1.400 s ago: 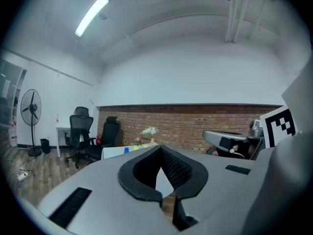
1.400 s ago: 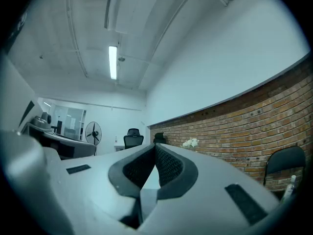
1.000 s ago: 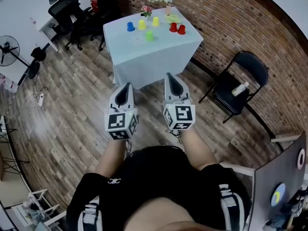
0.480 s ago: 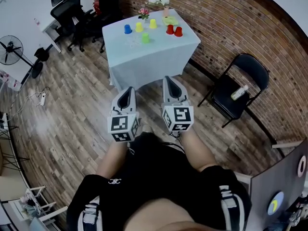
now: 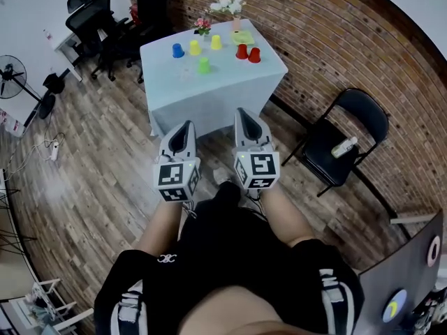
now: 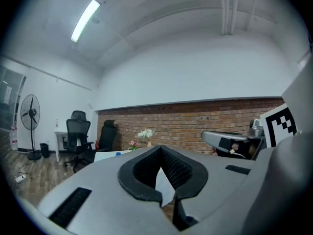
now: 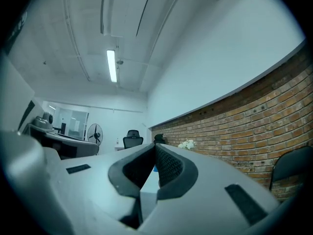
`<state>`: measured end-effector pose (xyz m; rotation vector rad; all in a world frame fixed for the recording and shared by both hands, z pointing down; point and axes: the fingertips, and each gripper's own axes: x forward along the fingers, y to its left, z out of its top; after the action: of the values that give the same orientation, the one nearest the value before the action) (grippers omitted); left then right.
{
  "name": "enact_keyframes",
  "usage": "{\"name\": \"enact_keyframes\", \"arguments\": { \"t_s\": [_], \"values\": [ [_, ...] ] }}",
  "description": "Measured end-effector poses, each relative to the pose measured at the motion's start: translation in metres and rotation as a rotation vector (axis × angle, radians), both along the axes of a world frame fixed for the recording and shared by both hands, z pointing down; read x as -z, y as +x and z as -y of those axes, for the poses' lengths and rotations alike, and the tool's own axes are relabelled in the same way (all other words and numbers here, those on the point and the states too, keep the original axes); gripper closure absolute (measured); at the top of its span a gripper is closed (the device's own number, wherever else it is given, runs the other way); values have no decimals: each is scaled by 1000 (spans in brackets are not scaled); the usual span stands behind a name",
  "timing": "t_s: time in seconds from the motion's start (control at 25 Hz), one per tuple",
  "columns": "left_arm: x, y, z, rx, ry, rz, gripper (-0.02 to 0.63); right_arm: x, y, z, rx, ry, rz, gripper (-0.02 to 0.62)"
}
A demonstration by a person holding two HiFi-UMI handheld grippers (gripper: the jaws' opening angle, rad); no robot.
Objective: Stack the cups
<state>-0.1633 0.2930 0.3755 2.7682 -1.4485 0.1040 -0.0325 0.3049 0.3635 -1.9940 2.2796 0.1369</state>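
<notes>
Looked steeply down on a plank floor (image 5: 105,187) running up to a brick wall (image 5: 335,40). Found a table (image 5: 209,102) draped in pale blue cloth against that wall, well ahead of both tools. Passed a black folding chair (image 5: 335,142) at the right by the wall, and black office chairs (image 5: 94,16) and a standing fan (image 5: 12,72) off at the left. Held the left gripper (image 5: 184,127) and the right gripper (image 5: 242,112) side by side over the floor, short of the table, pointing toward it and roughly level. Read the left gripper's jaws in its own view as pressed together at the tips, with nothing between them; read the right gripper's jaws likewise, closed tip to tip and empty. Counted the cups on the cloth, each standing singly, none stacked: a blue cup (image 5: 178,50) at the left, a yellow cup (image 5: 195,47) just beside it, a second yellow cup (image 5: 216,42) further right, a green cup (image 5: 203,65) nearer the front, then a red cup (image 5: 242,51) and a second red cup (image 5: 254,55) close together at the right. Noted white flowers (image 5: 227,5) at the table's back edge, a smaller pink bunch (image 5: 202,25) near them, and a small bottle (image 5: 344,147) lying on the folding chair's seat.
</notes>
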Motion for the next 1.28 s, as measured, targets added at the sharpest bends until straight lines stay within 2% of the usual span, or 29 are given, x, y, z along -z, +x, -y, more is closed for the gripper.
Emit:
{"name": "enact_keyframes", "arguments": {
  "t_s": [0.4,0.88,1.28],
  "values": [
    [-10,51,119,-22,-29,15,603,-2,51,121,-1,-16,2,594],
    [-3,85,295,12,-42,-28,603,11,87,296,30,-22,-31,594],
    [0,80,364,74,-62,-22,603,11,92,381,71,-46,-1,594]
  ]
}}
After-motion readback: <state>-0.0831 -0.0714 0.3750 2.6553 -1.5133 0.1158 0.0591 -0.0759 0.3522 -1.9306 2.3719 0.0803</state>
